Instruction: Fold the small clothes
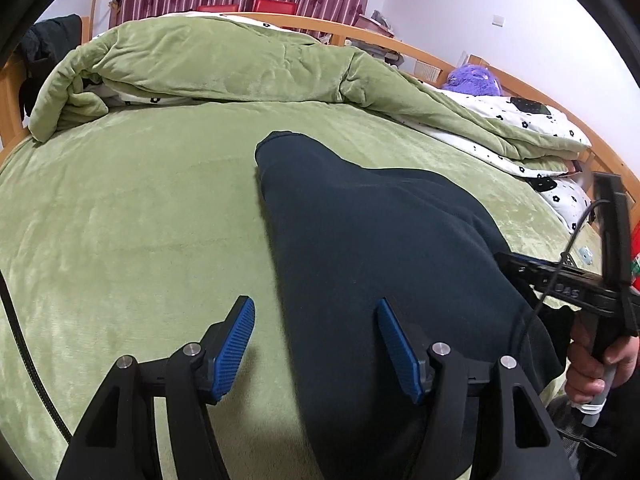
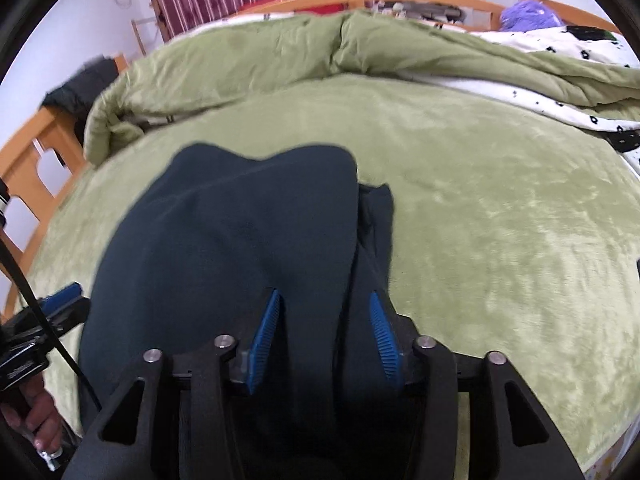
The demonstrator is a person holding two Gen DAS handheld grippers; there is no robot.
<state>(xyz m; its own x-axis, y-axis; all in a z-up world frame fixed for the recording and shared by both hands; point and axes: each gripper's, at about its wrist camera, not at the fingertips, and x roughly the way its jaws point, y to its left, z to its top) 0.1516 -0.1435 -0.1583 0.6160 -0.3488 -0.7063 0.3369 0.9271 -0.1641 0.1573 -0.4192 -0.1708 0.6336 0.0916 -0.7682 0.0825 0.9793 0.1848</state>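
The dark navy cloth garment [image 1: 360, 240] looks matt and soft, kind of a fine knit. It's on a pale green plush bedspread [image 1: 140, 220] with a velvety sheen. The rumpled green quilt [image 1: 224, 64] has the same fuzzy nap. The bed frame [image 1: 404, 44] is smooth light wood. The gripper arms look like matt black plastic, with ribbed blue rubbery pads [image 1: 236, 344] and shiny metal pins [image 1: 191, 348].
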